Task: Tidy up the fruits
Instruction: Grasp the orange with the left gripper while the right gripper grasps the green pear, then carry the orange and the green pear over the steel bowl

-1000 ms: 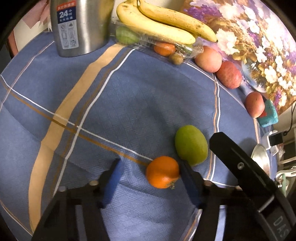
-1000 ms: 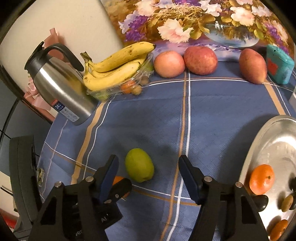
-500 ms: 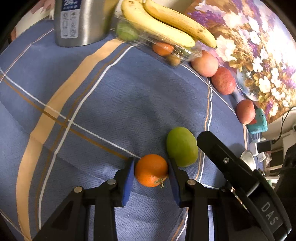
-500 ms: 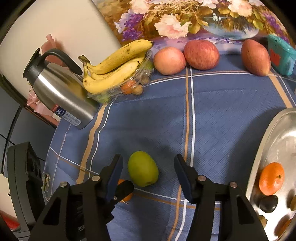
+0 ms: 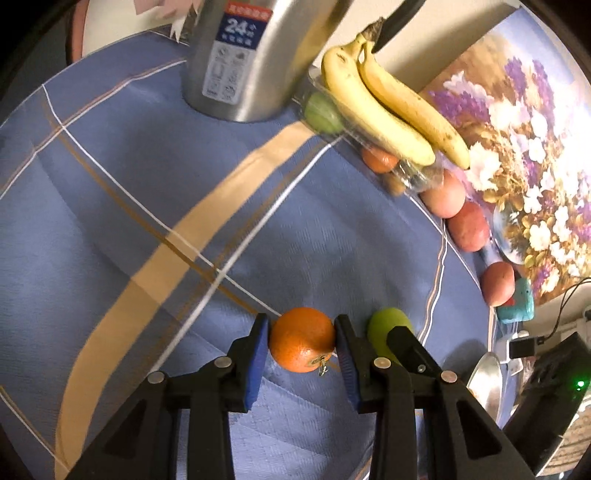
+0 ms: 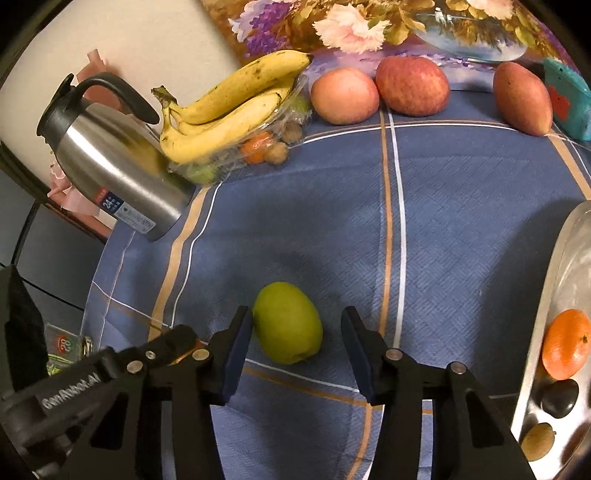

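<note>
The orange (image 5: 302, 339) sits between the blue pads of your left tongs (image 5: 301, 345), both pads pressed against its sides, so you are gripping it just above the blue checked cloth of the bench (image 5: 147, 206). Whether it touches the cloth you cannot tell. Just beside it, on your right, lies the green fruit (image 6: 287, 322), resting on the cloth between the fingers of your right tongs (image 6: 293, 341). Those tongs stand open: the left pad touches or nearly touches the fruit, the right pad is clearly apart from it. Your two tongs are close together, the left one's body showing at the lower left of the right wrist view.

Farther to your right, the metal tray (image 6: 569, 266) holds another orange (image 6: 566, 344), a dark fruit (image 6: 559, 398) and a small brown one (image 6: 539, 441). At the far edge of the bench, bananas (image 6: 236, 107) lie on a clear plastic box (image 6: 273, 129) of small fruits, with the steel flask (image 6: 110, 173) beside them. Along the flowered picture (image 6: 369, 22) stand two apples (image 6: 345, 95) (image 6: 413, 85), touching each other, and a reddish mango (image 6: 522, 98) next to a teal object (image 6: 567, 99).
</note>
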